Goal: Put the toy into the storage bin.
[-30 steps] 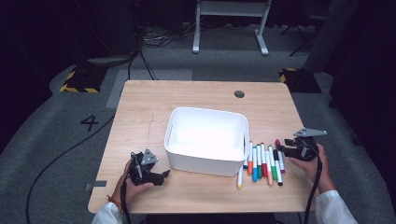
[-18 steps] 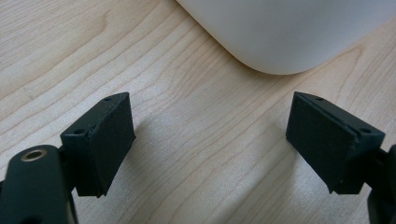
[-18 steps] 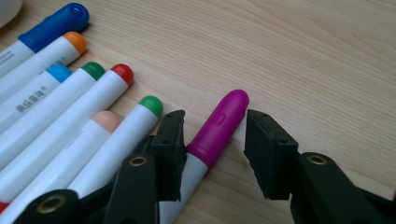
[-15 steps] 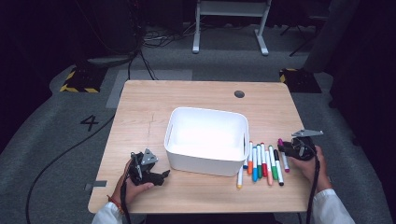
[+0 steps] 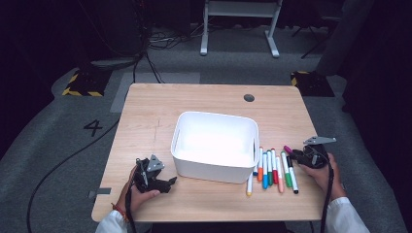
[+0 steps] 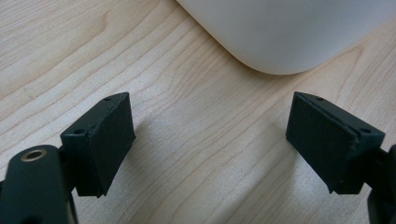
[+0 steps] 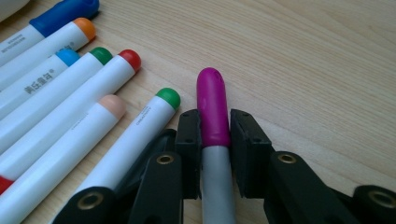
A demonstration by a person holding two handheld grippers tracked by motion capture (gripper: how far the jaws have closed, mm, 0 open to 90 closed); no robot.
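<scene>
Marker [image 7: 213, 105] with the magenta cap lies at the right end of the row on the surface [image 5: 204, 99], and your right hand-held gripper [image 7: 214, 133] has just been closing and now clamps it near the cap. Judged light, stiff and smooth-barrelled; a hold at the cap joint should stay put, but a slick barrel may pivot if tilted. Just left of it lie the other markers [image 5: 272, 167], packed close, the green-capped one [image 7: 140, 126] nearly touching your near jaw. Lift straight up to avoid dragging it. Your left hand-held gripper [image 6: 210, 140] rests wide open and empty. Farther off, the white bin [image 5: 215, 145] stands mid-surface, apparently empty, its wall the only obstacle.
</scene>
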